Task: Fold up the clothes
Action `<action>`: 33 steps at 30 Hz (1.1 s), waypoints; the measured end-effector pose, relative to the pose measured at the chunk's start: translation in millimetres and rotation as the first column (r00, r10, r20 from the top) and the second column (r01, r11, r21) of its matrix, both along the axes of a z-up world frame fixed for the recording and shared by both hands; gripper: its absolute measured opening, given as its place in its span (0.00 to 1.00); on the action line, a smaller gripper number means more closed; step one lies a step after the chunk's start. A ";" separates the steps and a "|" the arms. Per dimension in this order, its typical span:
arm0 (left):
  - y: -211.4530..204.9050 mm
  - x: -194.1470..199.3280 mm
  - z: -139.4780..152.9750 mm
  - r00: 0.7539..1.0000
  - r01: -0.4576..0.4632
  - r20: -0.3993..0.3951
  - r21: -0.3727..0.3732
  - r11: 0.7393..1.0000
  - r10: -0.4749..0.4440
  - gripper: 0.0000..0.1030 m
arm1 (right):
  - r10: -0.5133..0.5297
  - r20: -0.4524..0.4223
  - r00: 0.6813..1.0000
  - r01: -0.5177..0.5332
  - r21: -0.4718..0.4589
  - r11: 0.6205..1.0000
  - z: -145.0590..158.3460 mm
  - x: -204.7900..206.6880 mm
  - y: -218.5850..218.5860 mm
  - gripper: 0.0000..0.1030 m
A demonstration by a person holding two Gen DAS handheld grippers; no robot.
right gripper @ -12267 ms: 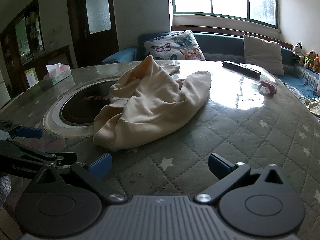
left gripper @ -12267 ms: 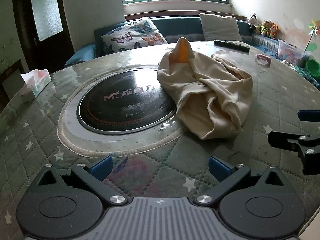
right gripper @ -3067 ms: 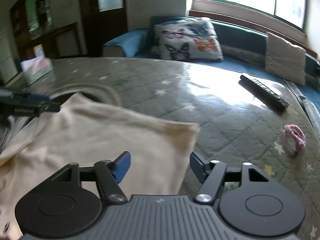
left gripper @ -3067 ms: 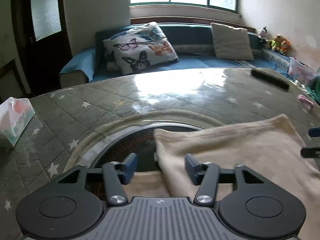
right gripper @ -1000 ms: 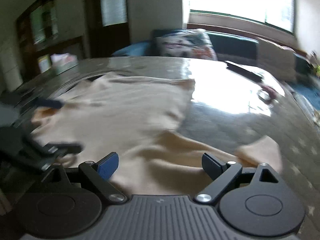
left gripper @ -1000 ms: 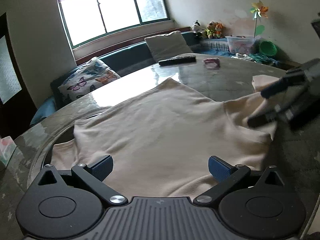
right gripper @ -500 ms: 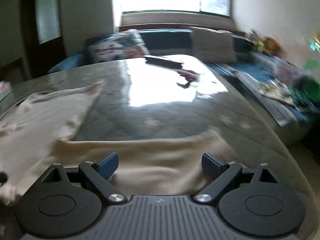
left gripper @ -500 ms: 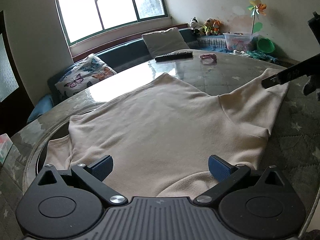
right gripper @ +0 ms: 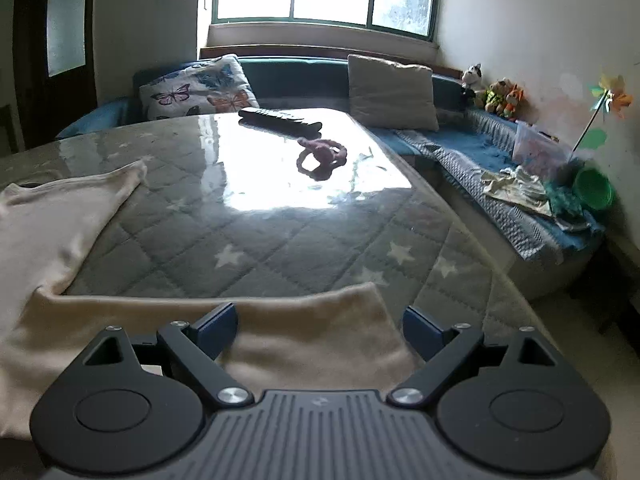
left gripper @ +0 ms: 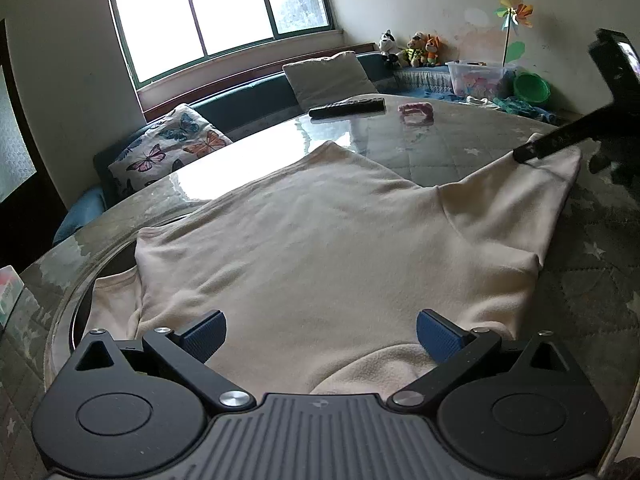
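A cream sweatshirt [left gripper: 320,232] lies spread flat on the round quilted table [left gripper: 460,148]. One sleeve [left gripper: 516,200] stretches out to the right. My left gripper [left gripper: 320,334] is open just above the near hem, with nothing pinched between its blue pads. In the left wrist view my right gripper [left gripper: 560,156] shows as dark fingers over the sleeve's end. In the right wrist view that gripper [right gripper: 320,328] stands open, and the sleeve's cuff [right gripper: 312,348] lies flat under and between its fingers. The shirt's body [right gripper: 48,224] runs off to the left.
A black remote [right gripper: 280,119] and a pink hair tie [right gripper: 322,156] lie on the far part of the table. A dark round inset [left gripper: 116,256] sits under the shirt's left side. A sofa with cushions [right gripper: 392,92] wraps behind. The table's rim [right gripper: 520,292] is close on the right.
My right gripper has swung right along the sleeve to its end, staying open. The sleeve, bunched a second ago, now lies stretched flat. The left gripper has stayed put.
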State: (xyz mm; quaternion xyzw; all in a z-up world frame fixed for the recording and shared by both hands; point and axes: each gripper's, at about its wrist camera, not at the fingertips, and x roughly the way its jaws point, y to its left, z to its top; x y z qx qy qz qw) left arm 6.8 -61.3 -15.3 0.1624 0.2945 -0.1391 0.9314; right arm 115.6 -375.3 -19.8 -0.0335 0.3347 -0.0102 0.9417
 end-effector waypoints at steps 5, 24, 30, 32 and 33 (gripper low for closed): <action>0.3 0.4 -0.3 1.000 -0.001 -0.004 -0.002 1.000 0.001 1.00 | -0.068 0.014 0.998 0.069 -0.037 0.997 1.6 13.0 -13.5 0.89; -1.3 0.3 -0.4 1.000 -0.001 -0.003 0.006 1.000 0.001 1.00 | -0.051 0.050 0.997 0.054 -0.073 0.996 11.6 -40.5 -4.0 0.89; -1.9 -0.4 -0.4 1.000 0.002 0.000 0.013 1.000 -0.002 1.00 | 0.184 0.082 0.980 -0.181 -0.036 0.983 26.6 -57.8 51.4 0.90; -1.6 -1.3 -0.4 1.000 0.002 0.001 0.013 1.000 -0.002 1.00 | 0.267 0.089 0.960 -0.265 -0.032 0.964 29.7 -60.9 72.7 0.90; -1.4 -1.3 -0.3 1.000 0.002 0.001 0.013 1.000 -0.002 1.00 | 0.301 0.084 0.950 -0.300 -0.020 0.954 30.0 -61.5 81.1 0.90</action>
